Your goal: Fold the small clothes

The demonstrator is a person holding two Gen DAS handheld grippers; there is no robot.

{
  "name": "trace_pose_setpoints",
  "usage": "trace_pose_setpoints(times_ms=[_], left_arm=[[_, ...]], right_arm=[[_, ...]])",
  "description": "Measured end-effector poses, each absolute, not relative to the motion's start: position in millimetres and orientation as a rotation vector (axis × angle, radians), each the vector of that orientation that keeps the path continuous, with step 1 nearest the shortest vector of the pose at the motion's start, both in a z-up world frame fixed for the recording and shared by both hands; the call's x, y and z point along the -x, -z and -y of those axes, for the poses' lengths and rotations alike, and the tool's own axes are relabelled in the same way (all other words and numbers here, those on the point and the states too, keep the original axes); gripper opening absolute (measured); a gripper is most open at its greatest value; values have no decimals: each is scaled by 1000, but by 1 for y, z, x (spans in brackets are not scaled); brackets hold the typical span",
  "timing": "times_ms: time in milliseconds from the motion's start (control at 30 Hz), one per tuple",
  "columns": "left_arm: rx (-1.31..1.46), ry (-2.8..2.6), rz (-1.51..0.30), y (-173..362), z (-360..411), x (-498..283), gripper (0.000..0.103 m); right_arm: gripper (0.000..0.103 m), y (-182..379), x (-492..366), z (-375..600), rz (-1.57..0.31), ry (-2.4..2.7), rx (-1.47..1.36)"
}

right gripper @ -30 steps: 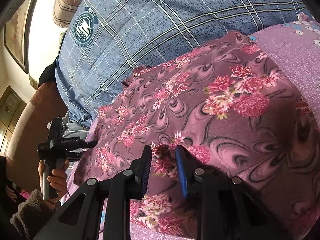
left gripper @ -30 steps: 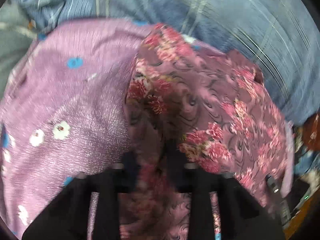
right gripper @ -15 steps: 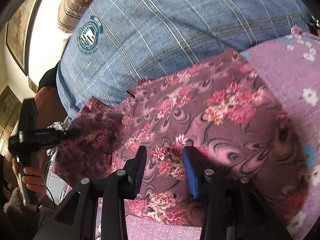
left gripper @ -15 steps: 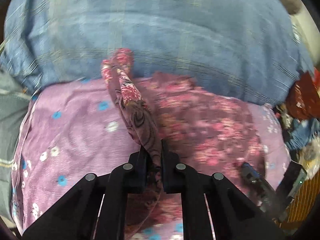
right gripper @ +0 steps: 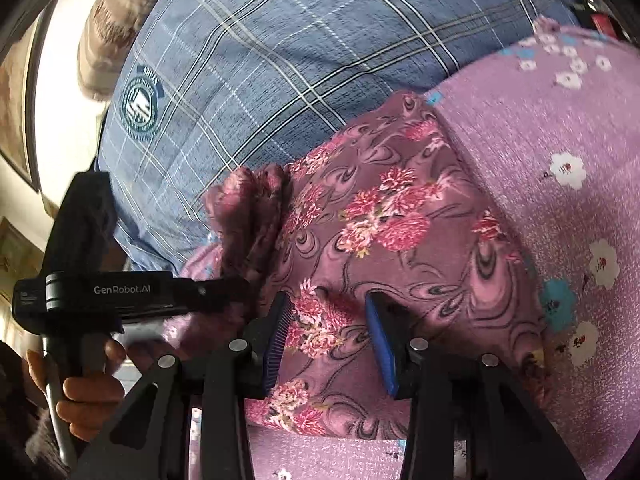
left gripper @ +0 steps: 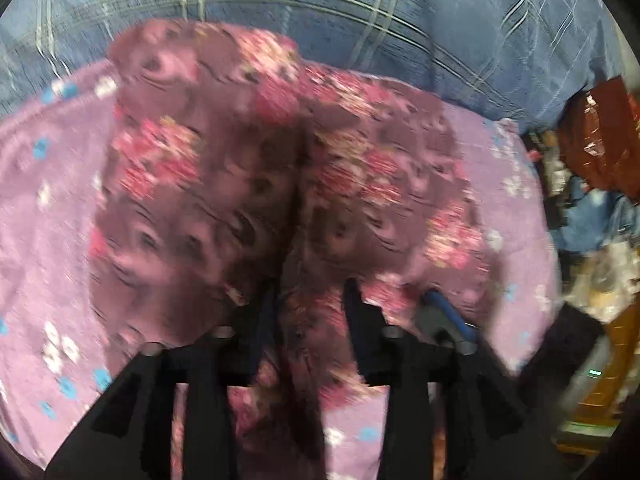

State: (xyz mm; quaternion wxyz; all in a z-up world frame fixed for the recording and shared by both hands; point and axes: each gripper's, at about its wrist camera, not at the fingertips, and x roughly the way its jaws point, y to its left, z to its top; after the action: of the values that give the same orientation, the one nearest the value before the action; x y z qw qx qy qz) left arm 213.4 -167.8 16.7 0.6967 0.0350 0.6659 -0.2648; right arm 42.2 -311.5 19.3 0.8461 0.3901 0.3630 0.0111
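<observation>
A small maroon garment with pink flowers [right gripper: 384, 236] lies on a purple flowered sheet [right gripper: 560, 128]. In the right wrist view my right gripper [right gripper: 326, 328] is open, its blue pads resting on the garment's near part. To its left, my left gripper [right gripper: 240, 288] reaches in at a bunched fold of the garment [right gripper: 252, 208]. In the blurred left wrist view the garment [left gripper: 248, 184] fills the middle, and my left gripper [left gripper: 310, 312] stands open with cloth lying between the fingers.
A blue plaid bedcover [right gripper: 304, 48] lies behind the purple sheet, also in the left wrist view [left gripper: 360, 12]. Cluttered items and a reddish-brown object [left gripper: 600, 128] sit at the right edge. A striped pillow [right gripper: 116, 28] is at the far left.
My left gripper, shut on a raised fold half a second ago, has opened, and the fold has dropped over the garment. My right gripper has opened wider.
</observation>
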Motion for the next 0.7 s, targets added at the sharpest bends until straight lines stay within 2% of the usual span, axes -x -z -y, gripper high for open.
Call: trace_pose_setpoints(times_ms=[100, 133, 167, 300, 633, 700], left_arm=[[-46, 615, -1454, -41, 166, -214, 47], [-70, 594, -1419, -50, 166, -217, 59], [-92, 573, -1394, -55, 166, -220, 65], [-204, 471, -1403, -53, 174, -243, 66], [-483, 356, -1460, -5, 233, -259, 66], [-506, 308, -1465, 8, 231, -263, 55]], right_arm=[[41, -17, -40, 318, -760, -38, -879], [42, -17, -38, 320, -749, -44, -903], [47, -18, -37, 320, -736, -55, -917], [62, -22, -39, 303, -685, -197, -939], [79, -18, -63, 234, -734, -393, -778], [78, -13, -67, 227, -732, -394, -754]])
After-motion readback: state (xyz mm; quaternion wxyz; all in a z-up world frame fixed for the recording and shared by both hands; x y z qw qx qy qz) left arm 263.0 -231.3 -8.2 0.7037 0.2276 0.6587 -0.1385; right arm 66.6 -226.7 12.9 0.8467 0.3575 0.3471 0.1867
